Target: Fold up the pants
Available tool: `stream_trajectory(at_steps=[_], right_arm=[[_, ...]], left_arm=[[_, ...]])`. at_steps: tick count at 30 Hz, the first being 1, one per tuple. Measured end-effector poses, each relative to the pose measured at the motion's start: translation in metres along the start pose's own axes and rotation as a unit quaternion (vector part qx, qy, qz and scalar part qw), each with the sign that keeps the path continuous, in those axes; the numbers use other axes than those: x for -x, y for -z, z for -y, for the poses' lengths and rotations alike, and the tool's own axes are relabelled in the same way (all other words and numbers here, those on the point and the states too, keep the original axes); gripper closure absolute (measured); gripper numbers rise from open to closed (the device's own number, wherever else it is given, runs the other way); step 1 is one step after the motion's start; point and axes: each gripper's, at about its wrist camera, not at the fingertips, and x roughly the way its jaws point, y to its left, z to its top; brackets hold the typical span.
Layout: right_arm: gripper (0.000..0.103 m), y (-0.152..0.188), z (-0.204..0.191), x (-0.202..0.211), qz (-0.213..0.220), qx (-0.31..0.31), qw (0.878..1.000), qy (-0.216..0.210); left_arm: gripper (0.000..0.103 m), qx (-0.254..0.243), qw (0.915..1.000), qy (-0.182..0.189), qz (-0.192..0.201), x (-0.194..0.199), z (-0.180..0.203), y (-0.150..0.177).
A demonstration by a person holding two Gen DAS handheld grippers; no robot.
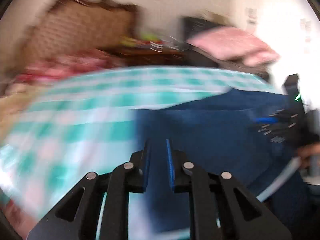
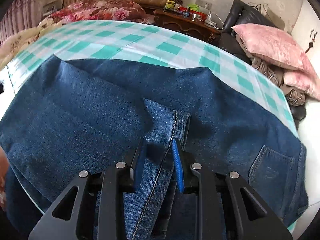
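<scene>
While your right gripper (image 2: pixel 160 160) has a pant-leg hem between its fingers — the doubled denim with its pale stitched seam fills the gap, so the fingers look closed onto it, though not pressed tight — carry that hem evenly across the pants (image 2: pixel 100 104) rather than tugging, since heavy denim drags and can pull the lower layer askew. The pants lie spread over the near side of the table (image 2: pixel 128 38), whose teal-and-white checked cloth looks smooth and slippery; a back pocket (image 2: pixel 272 168) shows toward the near right corner. Your left gripper (image 1: pixel 158 160) holds nothing that I can make out, its fingers a narrow gap apart over the jeans' left edge, and that view is badly blurred. I'd judge the fold is midway: lay the hem down square with the edge beneath, then let the left side flatten the thick crease — denim this stiff keeps a ridge unless pressed.
</scene>
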Motion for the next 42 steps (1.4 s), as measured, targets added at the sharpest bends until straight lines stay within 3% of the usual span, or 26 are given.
stream_trajectory(at_steps=[2, 3, 4, 6, 8, 9, 10, 12, 14, 16, 18, 21, 22, 24, 26, 27, 28, 30, 32, 34, 36, 39, 42], right_arm=[[0.079, 0.001, 0.001, 0.002, -0.005, -0.003, 1.0, 0.002], [0.079, 0.0, 0.001, 0.002, -0.006, -0.002, 1.0, 0.002], [0.079, 0.0, 0.001, 0.002, -0.007, -0.005, 1.0, 0.001], [0.079, 0.002, 0.001, 0.005, -0.005, -0.006, 1.0, 0.001], [0.079, 0.002, 0.002, 0.006, -0.005, -0.01, 1.0, -0.002], [0.079, 0.002, 0.002, 0.005, -0.006, -0.01, 1.0, -0.002], [0.079, 0.001, 0.002, 0.006, -0.008, -0.01, 1.0, -0.002], [0.079, 0.0, 0.002, 0.006, -0.01, -0.01, 1.0, -0.002], [0.079, 0.001, 0.002, 0.006, -0.008, -0.011, 1.0, -0.002], [0.079, 0.001, 0.001, 0.007, -0.004, -0.01, 1.0, -0.003], [0.079, 0.0, 0.0, 0.007, -0.004, -0.009, 1.0, -0.001], [0.079, 0.0, 0.0, 0.006, -0.003, -0.012, 1.0, -0.004], [0.079, 0.001, 0.0, 0.006, -0.002, -0.012, 1.0, -0.004], [0.079, 0.001, -0.001, 0.006, -0.002, -0.01, 1.0, -0.002], [0.079, 0.001, -0.001, 0.006, -0.001, -0.009, 1.0, -0.001], [0.079, 0.001, -0.001, 0.005, 0.0, -0.008, 1.0, -0.001], [0.079, 0.001, 0.0, 0.006, 0.0, -0.009, 1.0, -0.002], [0.079, 0.002, 0.0, 0.005, 0.001, -0.013, 1.0, -0.002], [0.079, 0.003, -0.001, 0.006, 0.006, -0.014, 1.0, 0.0], [0.079, 0.003, 0.003, 0.006, 0.007, -0.028, 1.0, -0.008], [0.079, 0.002, 0.019, 0.013, 0.012, -0.068, 0.997, -0.045], [0.077, 0.0, 0.05, 0.033, 0.05, -0.118, 0.991, -0.044], [0.077, -0.013, 0.057, 0.033, 0.056, -0.123, 0.988, -0.078]], left_arm=[[0.085, -0.034, 0.9987, -0.028, -0.027, -0.037, -0.005, -0.014], [0.094, -0.042, 0.9959, -0.043, -0.068, -0.063, -0.017, -0.018], [0.101, -0.041, 0.9937, -0.065, -0.082, -0.074, -0.028, -0.019], [0.102, -0.027, 0.9937, -0.093, -0.057, -0.067, -0.045, -0.031], [0.101, -0.014, 0.9984, -0.041, -0.036, -0.057, -0.043, -0.039], [0.093, -0.005, 0.9992, 0.011, -0.037, -0.06, -0.042, -0.04], [0.092, -0.011, 0.9983, 0.015, -0.056, -0.07, -0.04, -0.038], [0.088, -0.016, 0.9912, -0.097, -0.088, -0.088, -0.05, -0.03], [0.089, 0.029, 0.9908, -0.116, -0.064, -0.068, -0.066, -0.031], [0.089, 0.035, 0.9944, -0.098, -0.019, -0.022, -0.06, -0.023], [0.085, 0.031, 0.9961, -0.082, -0.003, 0.019, -0.041, -0.001], [0.078, 0.027, 0.9992, -0.029, -0.006, 0.051, -0.005, 0.039], [0.076, 0.008, 0.9991, -0.032, -0.025, 0.045, 0.007, 0.054], [0.076, -0.015, 0.9952, -0.074, -0.062, 0.039, 0.013, 0.083], [0.073, 0.013, 0.9935, -0.098, -0.056, 0.055, 0.0, 0.094], [0.077, 0.011, 0.9865, -0.149, -0.066, 0.061, -0.008, 0.098], [0.078, 0.008, 0.9846, -0.162, -0.064, 0.068, -0.012, 0.1], [0.078, 0.02, 0.9894, -0.137, -0.045, 0.081, -0.012, 0.092], [0.073, -0.011, 0.9955, -0.092, -0.02, 0.075, 0.013, 0.08], [0.068, -0.01, 0.9976, -0.061, -0.031, 0.057, 0.025, 0.078], [0.068, 0.002, 0.9923, -0.101, -0.072, 0.035, 0.024, 0.08], [0.071, -0.01, 0.9916, -0.128, -0.017, 0.048, 0.031, 0.054], [0.071, -0.025, 0.9984, -0.051, 0.01, 0.035, 0.044, 0.018]])
